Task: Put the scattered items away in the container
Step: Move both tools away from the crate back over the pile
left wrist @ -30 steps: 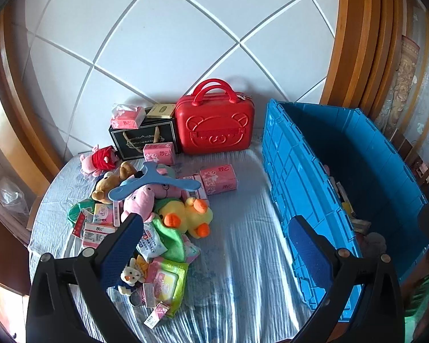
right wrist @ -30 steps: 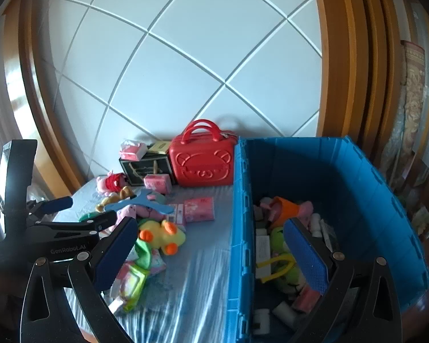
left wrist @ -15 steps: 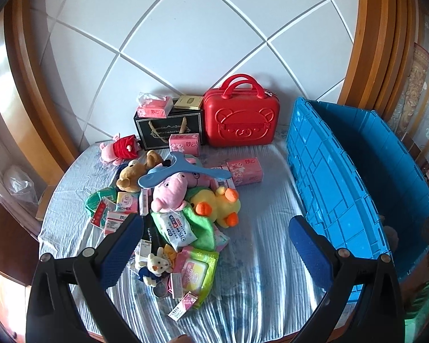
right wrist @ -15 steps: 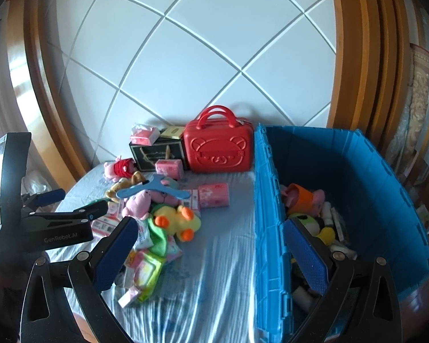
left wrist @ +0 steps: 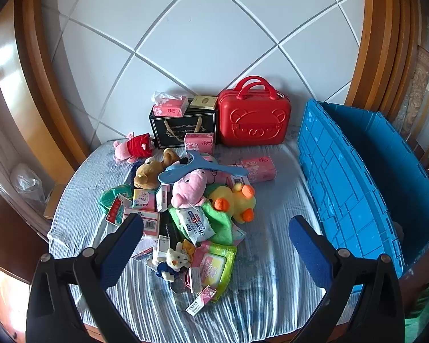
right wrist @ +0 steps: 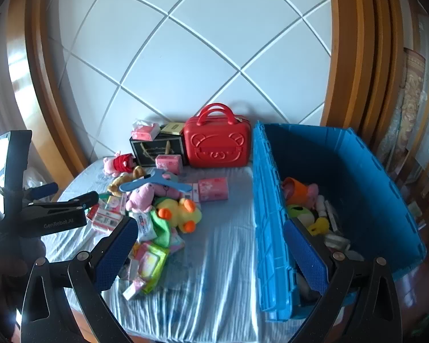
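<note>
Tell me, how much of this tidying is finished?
Partly done. The blue crate already holds several toys, an orange one among them. Nothing is in hand: the left gripper and right gripper are both open and empty. A good pile is left on the bed, including the yellow duck, pink pig, blue hanger and wipes pack.

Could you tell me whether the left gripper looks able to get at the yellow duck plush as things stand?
Probably yes. The left gripper is open and empty, and the yellow duck plush lies at the pile's edge with nothing on top of it.
</note>
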Demonstrator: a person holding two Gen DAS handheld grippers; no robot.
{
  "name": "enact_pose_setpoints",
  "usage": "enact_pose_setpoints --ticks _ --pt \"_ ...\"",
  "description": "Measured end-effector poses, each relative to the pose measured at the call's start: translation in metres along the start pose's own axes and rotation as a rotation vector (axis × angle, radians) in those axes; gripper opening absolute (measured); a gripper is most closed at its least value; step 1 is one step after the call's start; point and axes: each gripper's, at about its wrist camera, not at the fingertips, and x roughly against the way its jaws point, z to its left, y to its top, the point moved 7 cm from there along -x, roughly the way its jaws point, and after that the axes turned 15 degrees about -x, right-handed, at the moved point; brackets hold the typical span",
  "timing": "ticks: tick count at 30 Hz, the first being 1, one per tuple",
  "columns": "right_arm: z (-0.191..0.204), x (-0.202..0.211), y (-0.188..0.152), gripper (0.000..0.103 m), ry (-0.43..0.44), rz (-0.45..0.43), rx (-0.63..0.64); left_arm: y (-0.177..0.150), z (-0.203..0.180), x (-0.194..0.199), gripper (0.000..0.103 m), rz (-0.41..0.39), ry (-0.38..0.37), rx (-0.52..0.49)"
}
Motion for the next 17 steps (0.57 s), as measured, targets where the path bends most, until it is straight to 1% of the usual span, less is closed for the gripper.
enact_pose_setpoints --ticks 12,17 --pt "0.007 0.011 -0.004 0.103 0.013 -0.005 0.014 -0.01 0.011 0.008 0.103 0.003 0.021 0.02" --pt "0.009 0.013 -0.006 0.103 0.017 -0.006 0.016 -0.012 0.009 0.012 0.103 -0.016 0.021 0.015"
